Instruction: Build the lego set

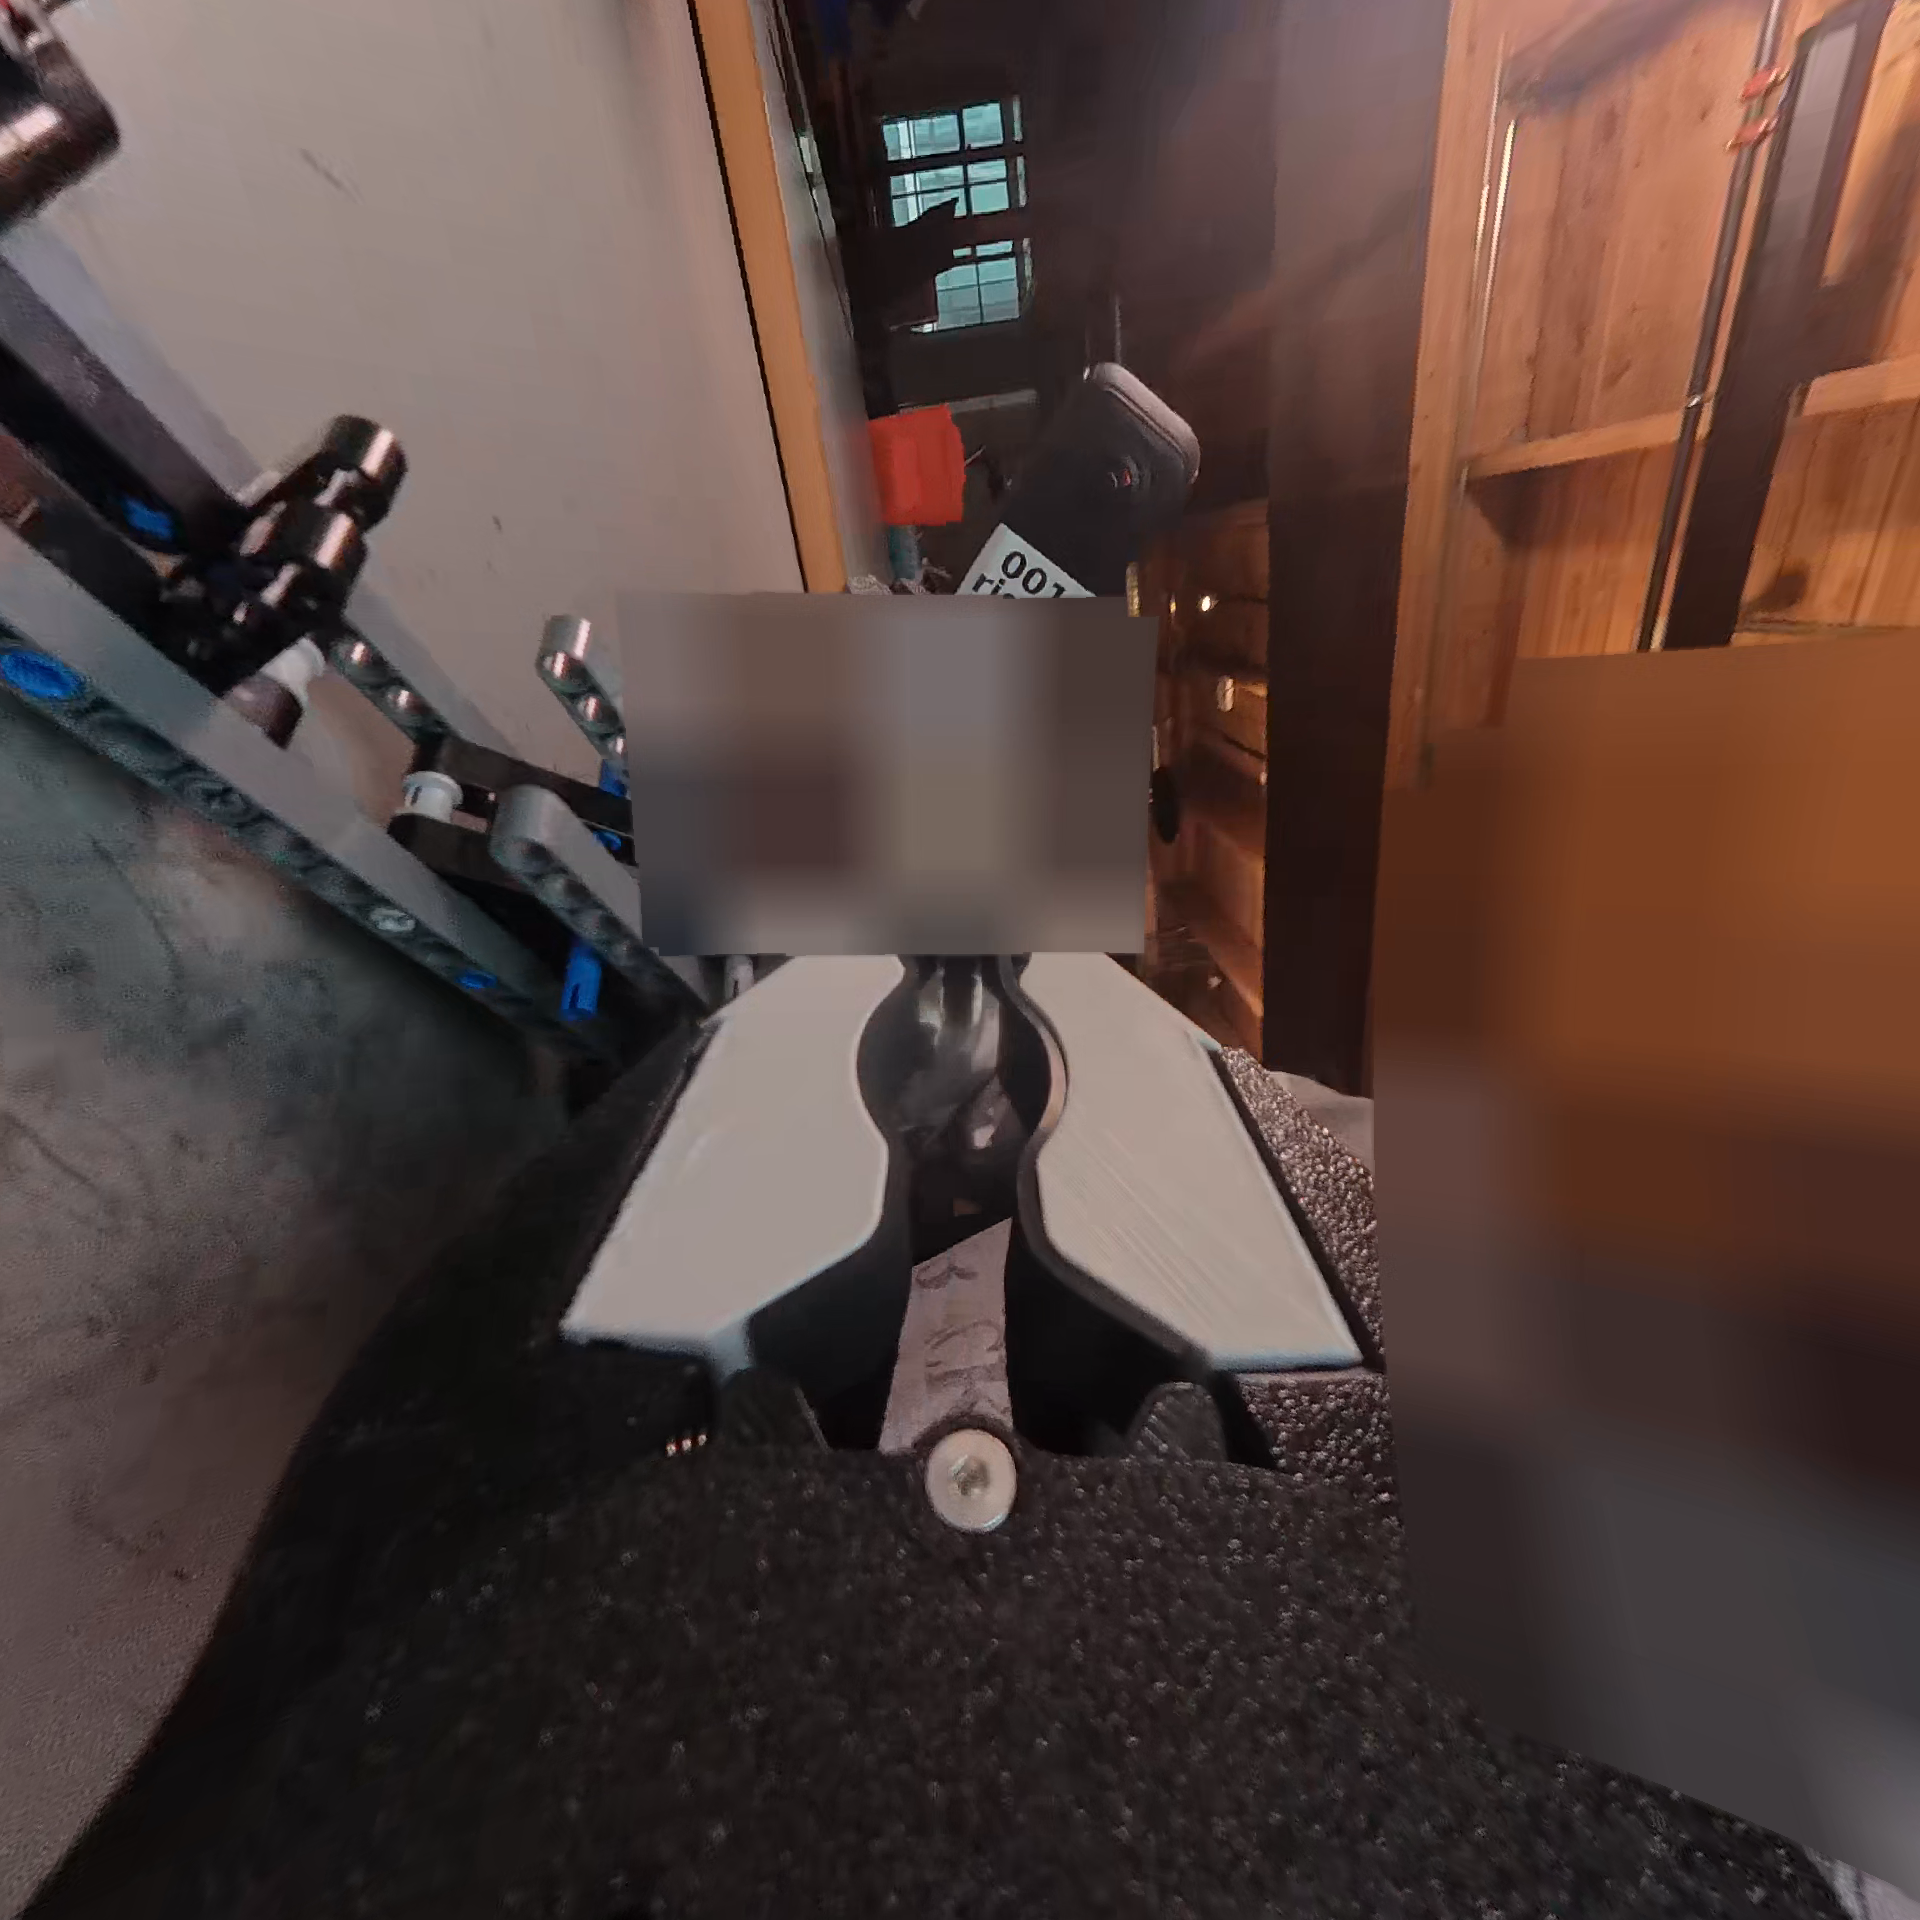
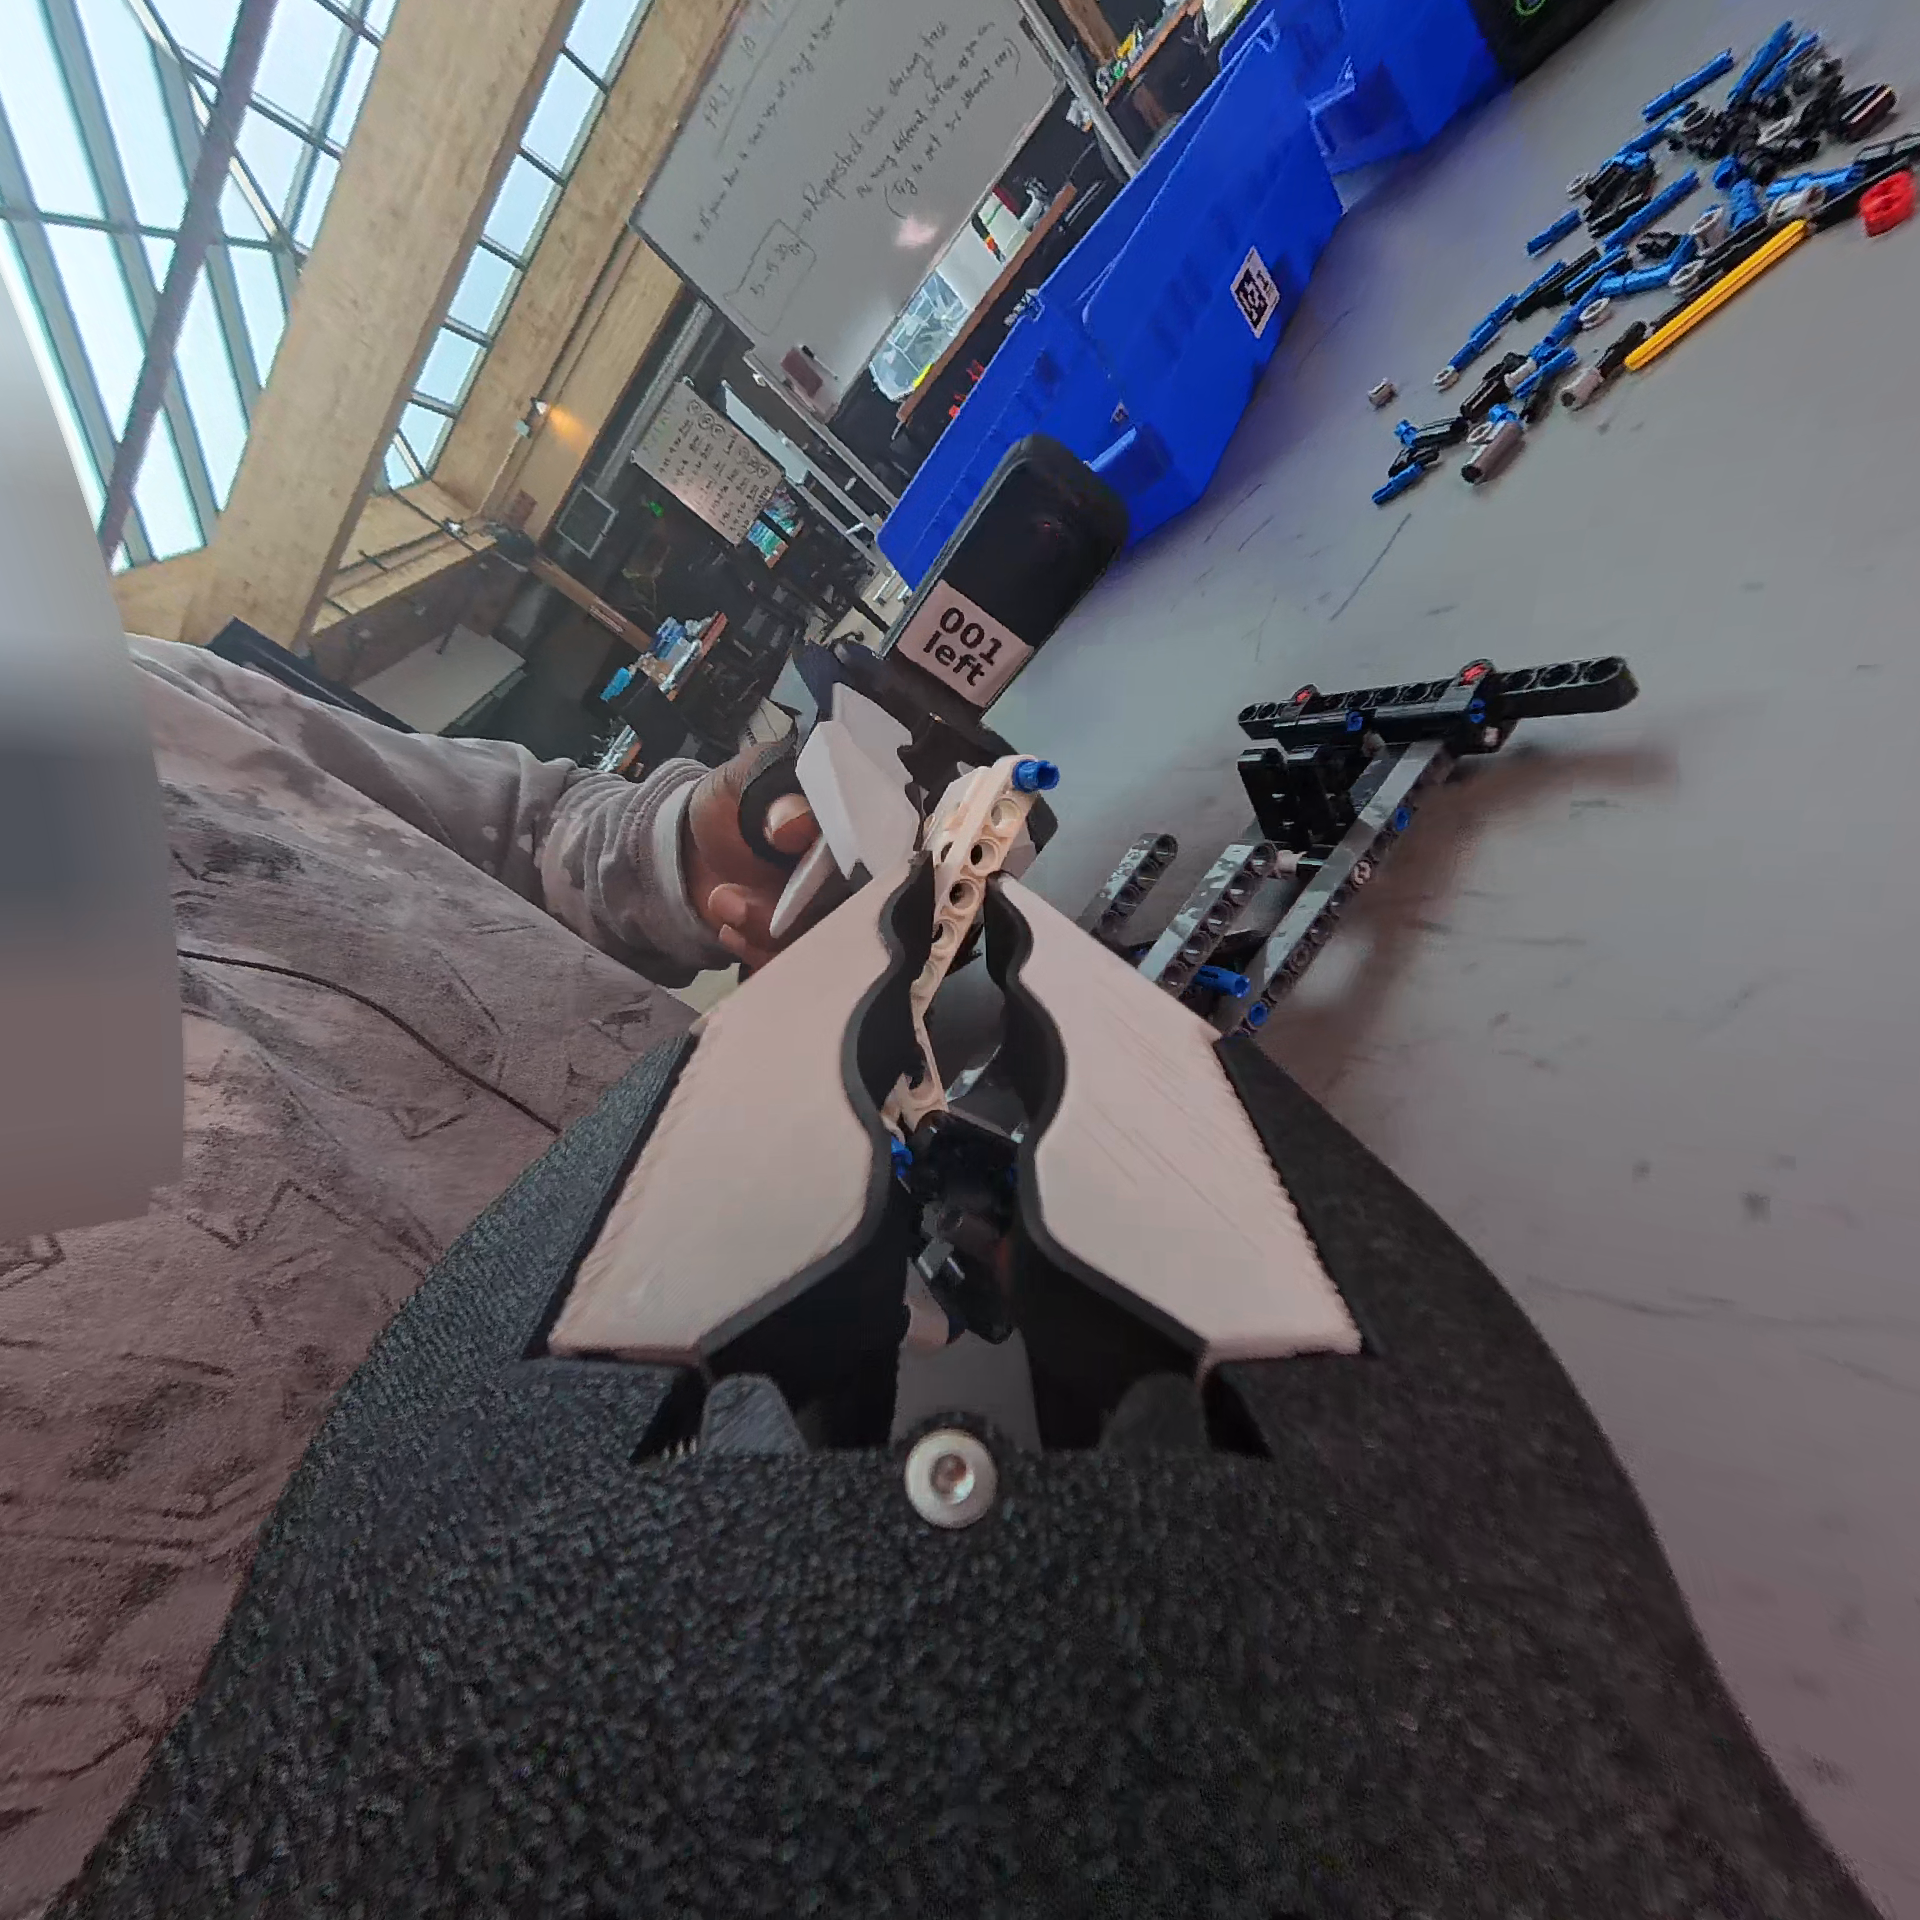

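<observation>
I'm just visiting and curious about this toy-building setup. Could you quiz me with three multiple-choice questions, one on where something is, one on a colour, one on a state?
1. Where is the heap of loose pieces?
A. On the table, beyond the half-built frame
B. Inside a bin
C. On the person's lap

2. What colour are the big bins?
A. Red
B. Blue
C. Green

3. What is the right gripper doing?
A. Gaping empty
B. Shut on a white beam
C. Holding a pencil

Answers: 1 A, the heap lies on the table past the frame. 2 B, they are plainly blue. 3 B, the white beam sits pinched between its fingers.
</observation>
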Demonstrator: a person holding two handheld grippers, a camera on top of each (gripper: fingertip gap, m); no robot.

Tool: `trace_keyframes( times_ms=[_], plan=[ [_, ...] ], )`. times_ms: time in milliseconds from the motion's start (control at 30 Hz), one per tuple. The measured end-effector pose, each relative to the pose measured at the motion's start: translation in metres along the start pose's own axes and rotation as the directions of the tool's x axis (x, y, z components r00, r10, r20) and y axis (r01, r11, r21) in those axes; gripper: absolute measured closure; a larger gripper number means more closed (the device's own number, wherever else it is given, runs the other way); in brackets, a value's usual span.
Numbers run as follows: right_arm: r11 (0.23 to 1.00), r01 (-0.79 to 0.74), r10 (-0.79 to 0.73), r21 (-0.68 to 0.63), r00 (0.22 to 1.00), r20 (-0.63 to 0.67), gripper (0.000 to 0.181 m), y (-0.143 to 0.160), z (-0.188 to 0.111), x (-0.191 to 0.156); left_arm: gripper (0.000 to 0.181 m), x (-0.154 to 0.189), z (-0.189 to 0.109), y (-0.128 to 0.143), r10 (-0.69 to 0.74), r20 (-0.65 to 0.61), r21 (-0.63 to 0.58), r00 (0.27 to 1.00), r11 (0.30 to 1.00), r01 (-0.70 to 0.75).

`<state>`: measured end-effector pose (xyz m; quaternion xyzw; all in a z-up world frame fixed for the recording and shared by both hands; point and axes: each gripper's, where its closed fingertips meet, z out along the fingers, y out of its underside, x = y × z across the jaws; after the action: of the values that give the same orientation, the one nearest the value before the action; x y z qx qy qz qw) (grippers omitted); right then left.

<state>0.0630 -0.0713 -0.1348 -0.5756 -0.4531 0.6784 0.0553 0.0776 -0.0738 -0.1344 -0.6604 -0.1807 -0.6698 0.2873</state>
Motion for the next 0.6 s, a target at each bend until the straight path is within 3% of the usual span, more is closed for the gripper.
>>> trace_keyframes(
  times_ms=[67, 167, 300, 500, 600],
  plan=[
    [1.0, -0.021, 0.021, -0.018, 0.999, 0.05, 0.173, 0.001, -0.004, -0.005, 0.177, 0.002, 0.003, 0.005, 0.089, 0.031, -0.058, 0.996, 0.995, -0.087],
    [0.998, -0.032, 0.037, -0.053, 0.995, 0.098, 0.173, 0.005, -0.004, -0.011, 0.177, 0.004, 0.001, 0.011, 0.099, 0.033, -0.167, 0.994, 0.982, -0.093],
    [0.995, -0.017, 0.027, -0.097, 0.994, 0.108, 0.173, 0.006, -0.001, -0.012, 0.176, 0.002, -0.001, 0.013, 0.219, 0.124, -0.314, 0.968, 0.934, -0.172],
    [0.994, -0.073, 0.082, -0.079, 0.991, 0.109, 0.173, 0.004, -0.004, -0.009, 0.177, 0.001, 0.002, 0.01, 0.198, 0.105, -0.326, 0.975, 0.933, -0.154],
    [0.996, -0.059, 0.066, -0.069, 0.993, 0.098, 0.173, 0.003, -0.004, -0.007, 0.177, 0.002, 0.002, 0.008, 0.069, 0.054, -0.294, 0.996, 0.955, -0.05]
  ],
)
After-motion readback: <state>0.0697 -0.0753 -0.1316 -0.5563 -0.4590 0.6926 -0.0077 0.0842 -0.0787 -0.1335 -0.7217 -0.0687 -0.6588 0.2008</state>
